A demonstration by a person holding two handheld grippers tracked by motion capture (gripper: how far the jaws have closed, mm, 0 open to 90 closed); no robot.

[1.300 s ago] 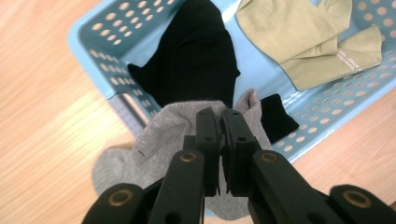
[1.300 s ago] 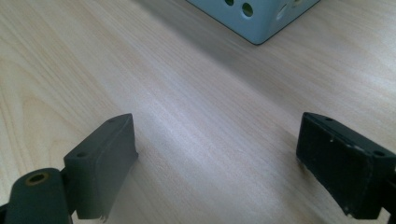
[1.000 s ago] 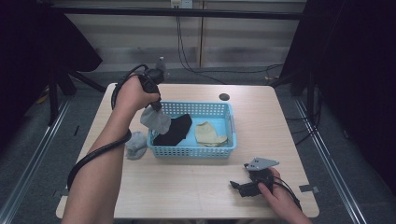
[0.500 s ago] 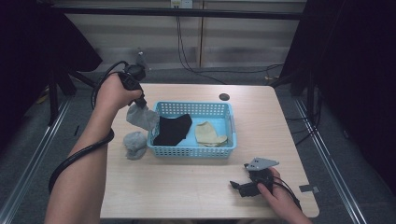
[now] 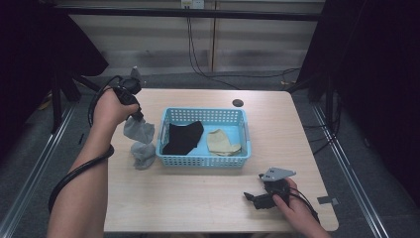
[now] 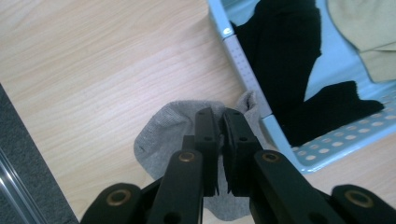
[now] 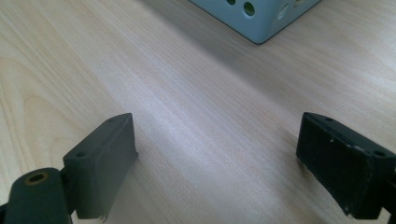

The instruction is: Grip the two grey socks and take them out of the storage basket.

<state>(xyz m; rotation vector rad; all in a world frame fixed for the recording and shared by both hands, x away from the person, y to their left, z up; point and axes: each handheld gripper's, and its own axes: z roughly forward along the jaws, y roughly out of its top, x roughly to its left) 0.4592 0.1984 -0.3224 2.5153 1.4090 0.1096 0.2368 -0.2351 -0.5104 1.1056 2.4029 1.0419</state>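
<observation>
My left gripper (image 5: pixel 137 118) is shut on a grey sock (image 5: pixel 138 130) that hangs just left of the blue basket (image 5: pixel 204 159). In the left gripper view the jaws pinch the grey sock (image 6: pixel 163 135) over bare wood, beside the basket's corner (image 6: pixel 243 60). A second grey sock (image 5: pixel 143 154) lies crumpled on the table below it. A black sock (image 5: pixel 182 138) and a beige sock (image 5: pixel 222 143) lie in the basket. My right gripper (image 5: pixel 251 198) rests on the table at the front right, open, with nothing between its fingers (image 7: pixel 100 163).
The wooden table (image 5: pixel 198 203) has a dark round hole (image 5: pixel 237 103) behind the basket. Cables trail from both grippers. A piece of grey tape (image 5: pixel 327 201) sits near the right front edge. The basket's corner (image 7: pixel 257 18) shows ahead of the right gripper.
My left hand has carried the grey sock leftward and a little down, from over the basket's left end to outside it above the other grey sock. The right hand stayed put.
</observation>
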